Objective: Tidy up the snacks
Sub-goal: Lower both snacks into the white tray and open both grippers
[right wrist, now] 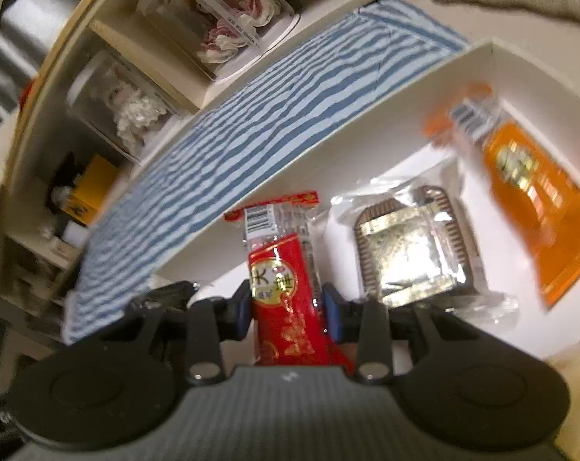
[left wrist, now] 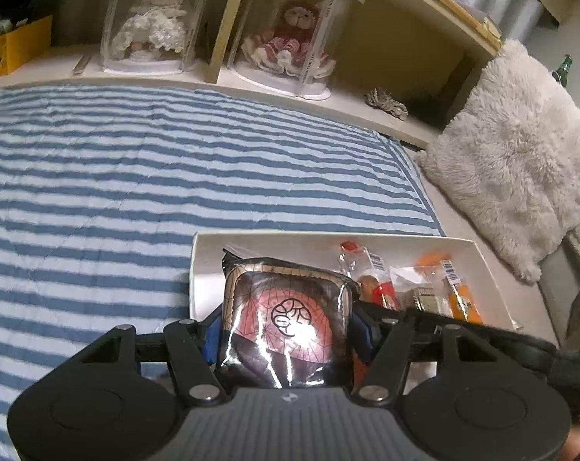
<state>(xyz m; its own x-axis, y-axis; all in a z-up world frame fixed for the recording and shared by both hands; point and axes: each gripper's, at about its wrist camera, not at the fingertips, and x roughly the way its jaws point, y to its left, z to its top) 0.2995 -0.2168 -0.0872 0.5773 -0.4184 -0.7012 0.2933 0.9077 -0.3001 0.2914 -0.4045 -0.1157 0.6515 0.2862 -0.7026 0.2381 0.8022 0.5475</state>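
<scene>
My left gripper (left wrist: 286,330) is shut on a dark square snack pack with a red round print (left wrist: 286,315), held over the near left part of a white box (left wrist: 205,265). My right gripper (right wrist: 288,309) is shut on a red snack packet (right wrist: 284,292) with a barcode end, held just above the floor of the same white box (right wrist: 328,115). Inside the box lie a clear-wrapped brown square biscuit (right wrist: 405,249) and an orange packet (right wrist: 539,207). The left wrist view shows the red packet (left wrist: 382,292) and the orange packet (left wrist: 459,296) behind the dark pack.
The box sits on a blue and white striped blanket (left wrist: 136,176). A fluffy cream cushion (left wrist: 520,153) lies to the right. A headboard shelf holds two dolls in clear cases (left wrist: 151,27) and a yellow box (left wrist: 13,50).
</scene>
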